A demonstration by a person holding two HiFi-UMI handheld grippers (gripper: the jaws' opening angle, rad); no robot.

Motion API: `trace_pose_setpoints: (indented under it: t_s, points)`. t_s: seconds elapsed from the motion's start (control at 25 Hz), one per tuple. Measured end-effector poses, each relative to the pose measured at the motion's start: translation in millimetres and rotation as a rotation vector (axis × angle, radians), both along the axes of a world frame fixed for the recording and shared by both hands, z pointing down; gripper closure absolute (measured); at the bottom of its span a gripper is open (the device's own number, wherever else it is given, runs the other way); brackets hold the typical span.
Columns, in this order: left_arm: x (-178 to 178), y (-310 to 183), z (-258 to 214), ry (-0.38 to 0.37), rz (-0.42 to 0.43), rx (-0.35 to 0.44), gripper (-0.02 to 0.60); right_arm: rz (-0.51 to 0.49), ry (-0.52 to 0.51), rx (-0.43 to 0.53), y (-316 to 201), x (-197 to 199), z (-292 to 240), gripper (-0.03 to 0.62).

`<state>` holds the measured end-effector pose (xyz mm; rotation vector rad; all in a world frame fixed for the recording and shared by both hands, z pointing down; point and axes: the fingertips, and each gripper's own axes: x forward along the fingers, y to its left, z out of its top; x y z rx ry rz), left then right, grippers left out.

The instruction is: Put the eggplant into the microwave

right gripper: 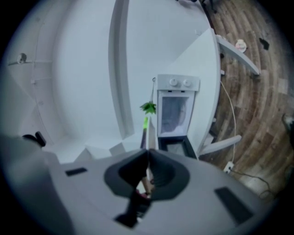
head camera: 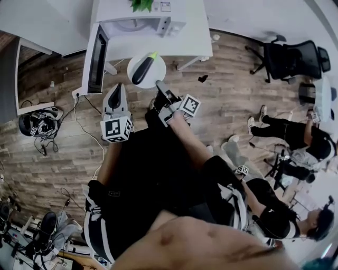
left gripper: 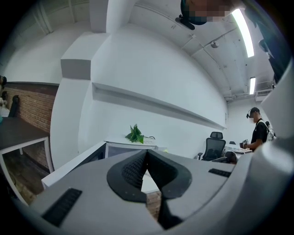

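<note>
A dark eggplant [head camera: 141, 70] with a green stem lies on a round white plate [head camera: 154, 67]. My right gripper [head camera: 159, 85] is shut on the plate's near rim and holds it level in front of the white microwave [head camera: 138, 24], whose door [head camera: 97, 57] hangs open to the left. In the right gripper view the plate [right gripper: 149, 136] shows edge-on between the jaws of my right gripper [right gripper: 148, 154], with the green stem [right gripper: 145, 123] above it and the open microwave [right gripper: 177, 109] beyond. My left gripper [head camera: 119, 87] is shut on nothing beside the plate; in the left gripper view its jaws [left gripper: 147, 154] meet.
The microwave stands on a white table [head camera: 198, 45] with a small plant [head camera: 141, 5] behind it. Cables and gear [head camera: 45, 126] lie on the wooden floor at left. An office chair [head camera: 288, 58] and seated people [head camera: 296, 134] are at right.
</note>
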<state>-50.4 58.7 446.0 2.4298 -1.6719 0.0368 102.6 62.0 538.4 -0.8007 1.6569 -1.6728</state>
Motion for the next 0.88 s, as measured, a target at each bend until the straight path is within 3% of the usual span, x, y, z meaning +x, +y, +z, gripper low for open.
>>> trace_pose_setpoints:
  t_s: [0.48,0.88]
  points:
    - [28,-68,-11,0.010,-0.095,-0.003,0.549,-0.092,0.023,-0.020,-80,26,20,0.557]
    - [40,-101,-7,0.007,-0.020,-0.004,0.549,-0.064,0.064,-0.046,-111,27,50,0.557]
